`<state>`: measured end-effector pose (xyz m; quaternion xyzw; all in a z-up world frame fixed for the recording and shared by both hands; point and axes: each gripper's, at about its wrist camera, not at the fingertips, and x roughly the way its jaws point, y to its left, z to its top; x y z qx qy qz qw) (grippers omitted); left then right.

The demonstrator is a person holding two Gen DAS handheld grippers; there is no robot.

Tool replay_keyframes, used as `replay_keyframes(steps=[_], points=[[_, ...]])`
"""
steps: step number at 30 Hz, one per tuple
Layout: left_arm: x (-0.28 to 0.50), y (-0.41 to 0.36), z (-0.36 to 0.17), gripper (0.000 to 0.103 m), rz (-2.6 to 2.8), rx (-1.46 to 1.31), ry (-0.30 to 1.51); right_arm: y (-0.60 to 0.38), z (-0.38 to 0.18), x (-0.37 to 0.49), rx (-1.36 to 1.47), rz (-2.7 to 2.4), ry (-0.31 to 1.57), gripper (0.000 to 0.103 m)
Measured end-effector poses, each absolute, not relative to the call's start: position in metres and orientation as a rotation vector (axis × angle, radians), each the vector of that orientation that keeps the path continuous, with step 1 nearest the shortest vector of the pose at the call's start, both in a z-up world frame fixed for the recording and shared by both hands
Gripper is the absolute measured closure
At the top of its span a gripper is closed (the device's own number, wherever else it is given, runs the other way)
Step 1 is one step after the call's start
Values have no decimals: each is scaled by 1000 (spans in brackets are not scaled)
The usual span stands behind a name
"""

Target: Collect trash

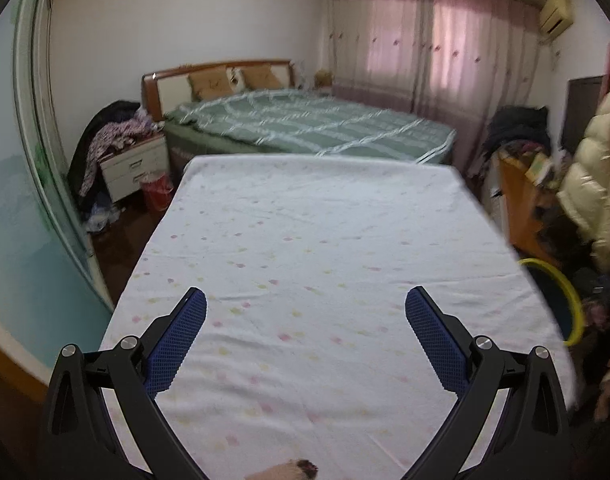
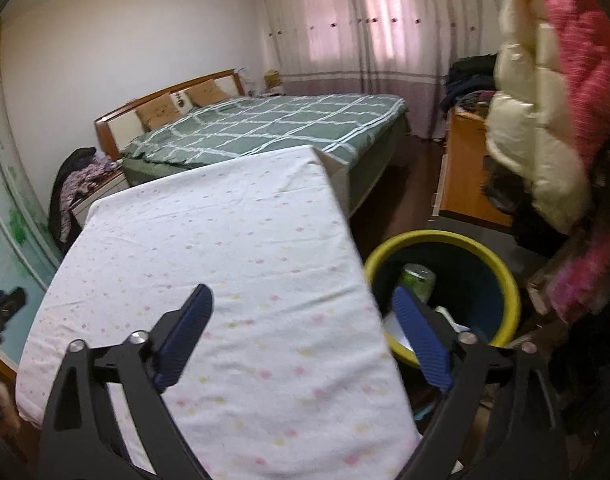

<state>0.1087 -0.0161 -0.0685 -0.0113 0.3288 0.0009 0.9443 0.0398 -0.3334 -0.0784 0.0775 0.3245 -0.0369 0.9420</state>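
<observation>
A dark bin with a yellow rim [image 2: 445, 236] stands on the floor beside the right edge of the table [image 2: 225, 240], which is covered in a white dotted cloth. Inside the bin lie a green can [image 2: 417, 280] and some white paper [image 2: 397, 332]. My right gripper [image 2: 301, 300] is open with nothing between its blue pads, and its right finger hangs over the bin's near rim. My left gripper [image 1: 305, 300] is open over the cloth [image 1: 305, 220], also holding nothing. A small tan and dark thing [image 1: 297, 470] shows at the lower edge; I cannot tell what it is.
Beyond the table is a bed with a green checked cover [image 1: 305, 124]. A nightstand piled with clothes [image 1: 133, 164] and a red bin [image 1: 157, 192] stand at the left. Padded jackets [image 2: 545, 100] hang at the right above a wooden cabinet [image 2: 465, 168].
</observation>
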Motion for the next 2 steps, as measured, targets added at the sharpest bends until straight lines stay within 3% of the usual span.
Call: replay_keyframes(steps=[2], points=[[149, -6, -87, 5, 41, -5, 729, -328, -88, 65, 140, -68, 690, 9]])
